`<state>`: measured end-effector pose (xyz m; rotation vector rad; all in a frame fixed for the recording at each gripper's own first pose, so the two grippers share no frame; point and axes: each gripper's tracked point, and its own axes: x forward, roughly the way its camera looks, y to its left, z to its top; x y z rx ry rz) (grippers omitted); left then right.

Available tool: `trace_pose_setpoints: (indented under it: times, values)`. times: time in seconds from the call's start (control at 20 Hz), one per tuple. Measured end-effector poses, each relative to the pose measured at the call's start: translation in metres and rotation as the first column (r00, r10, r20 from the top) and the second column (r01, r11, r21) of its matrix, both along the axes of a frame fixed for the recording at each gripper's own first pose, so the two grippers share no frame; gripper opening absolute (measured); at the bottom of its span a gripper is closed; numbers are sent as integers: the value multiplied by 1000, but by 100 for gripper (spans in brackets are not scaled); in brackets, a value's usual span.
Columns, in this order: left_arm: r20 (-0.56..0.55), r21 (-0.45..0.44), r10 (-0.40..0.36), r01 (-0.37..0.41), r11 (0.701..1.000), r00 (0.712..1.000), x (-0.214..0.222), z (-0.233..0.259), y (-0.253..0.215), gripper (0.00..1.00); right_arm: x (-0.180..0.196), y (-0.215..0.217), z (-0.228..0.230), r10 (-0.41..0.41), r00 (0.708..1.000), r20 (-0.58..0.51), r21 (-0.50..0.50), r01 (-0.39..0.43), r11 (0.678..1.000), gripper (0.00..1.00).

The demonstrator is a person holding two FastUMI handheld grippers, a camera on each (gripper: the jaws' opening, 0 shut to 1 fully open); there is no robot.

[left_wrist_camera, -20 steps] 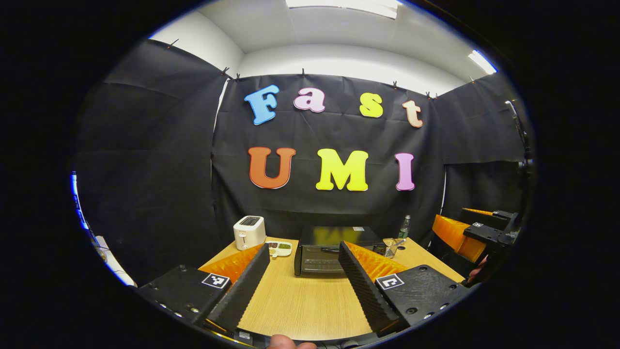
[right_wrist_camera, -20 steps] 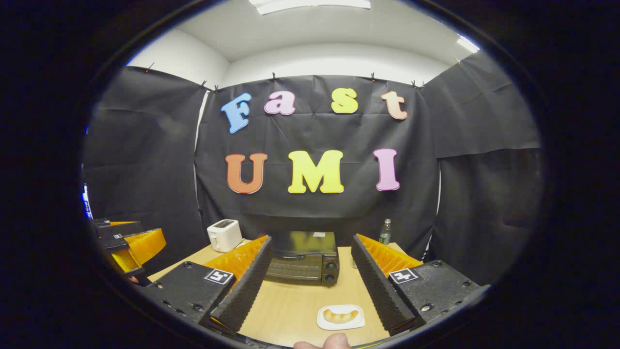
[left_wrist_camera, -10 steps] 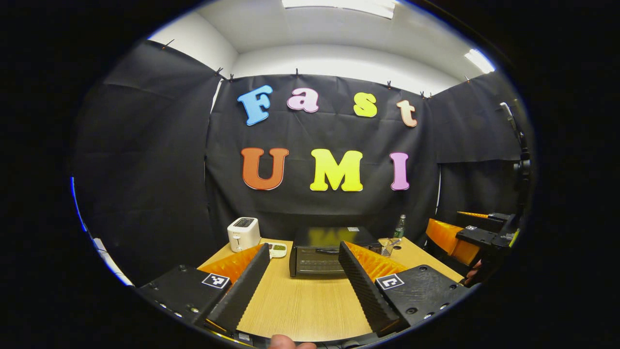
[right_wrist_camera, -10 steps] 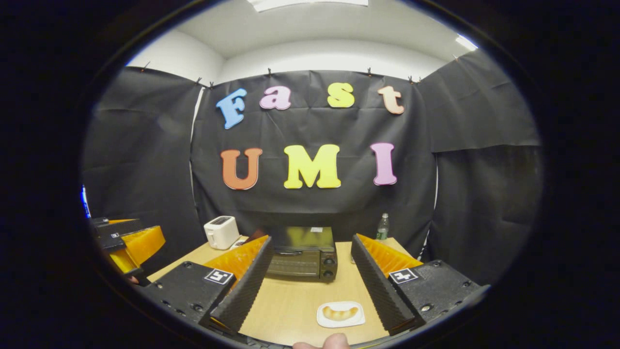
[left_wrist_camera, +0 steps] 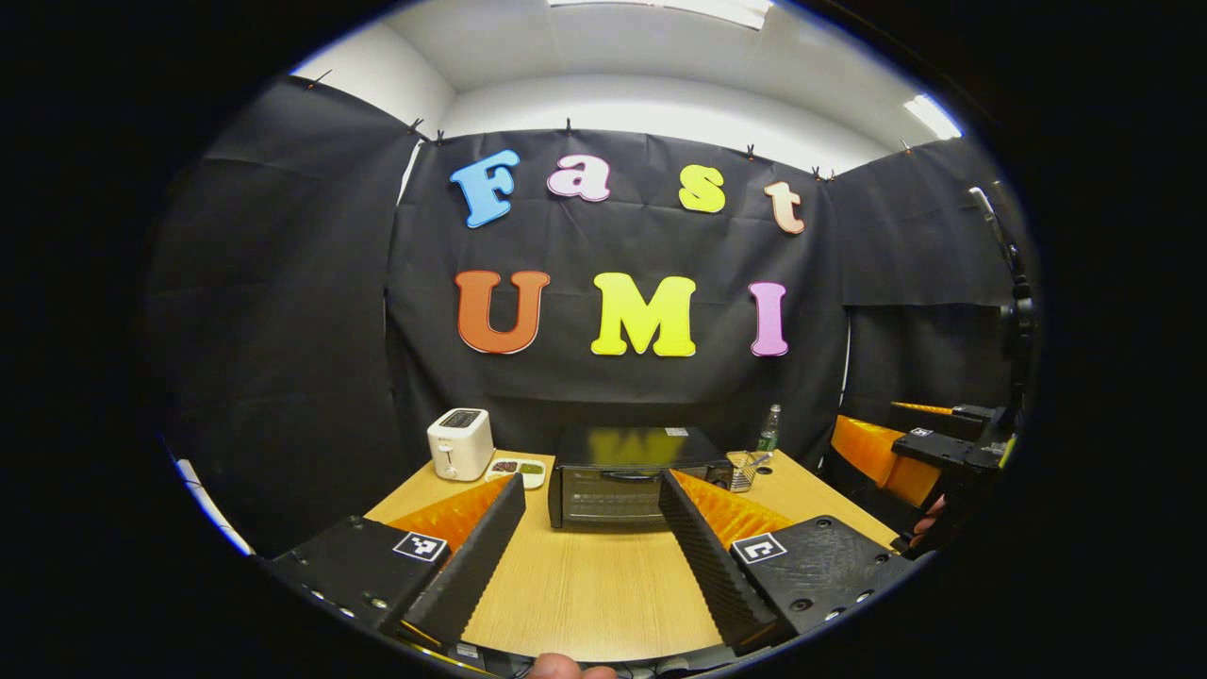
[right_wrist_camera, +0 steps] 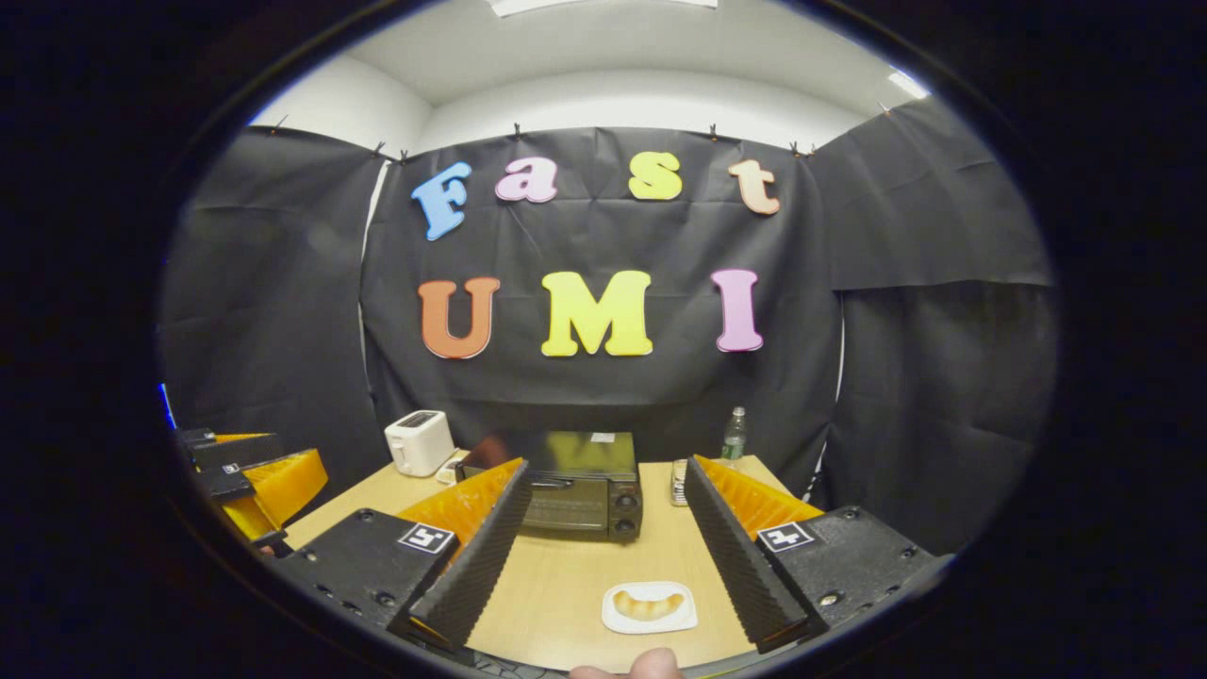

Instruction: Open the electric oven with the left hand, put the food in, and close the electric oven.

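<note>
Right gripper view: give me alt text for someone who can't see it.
The right gripper is open above a wooden table, and a white plate holding a bread roll lies between its fingers. Farther back stand a closed black electric oven, a white toaster and a bottle.

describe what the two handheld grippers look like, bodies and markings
Each is the same build. The left gripper has two long wedge-shaped fingers with ribbed inner faces, mounted on flat black blocks with screws. Each block carries a small square black-and-white tag. The right gripper matches, with its own tag. No cables or sleeves are visible.
</note>
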<state>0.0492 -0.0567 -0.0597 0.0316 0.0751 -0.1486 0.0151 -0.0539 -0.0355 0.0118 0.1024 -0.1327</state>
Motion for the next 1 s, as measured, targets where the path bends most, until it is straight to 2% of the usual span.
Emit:
trace_pose_setpoints:
  times: [0.25,0.5,0.75,1.0]
  values:
    - [-72,-12,-35,34,999,997,35,-24,-29,94,10,-44,-6,-70,997,-19,15,70,997,100]
    - [-125,5,-66,67,998,990,98,-50,-62,94,9,-114,-13,-186,982,-24,17,187,982,100]
    - [-173,29,-109,116,993,979,176,-75,-93,94,-7,-182,-34,-332,940,-84,31,335,942,100]
    - [-303,60,-69,92,994,950,247,-134,-103,94,-20,-221,-47,-424,895,-140,2,428,904,100]
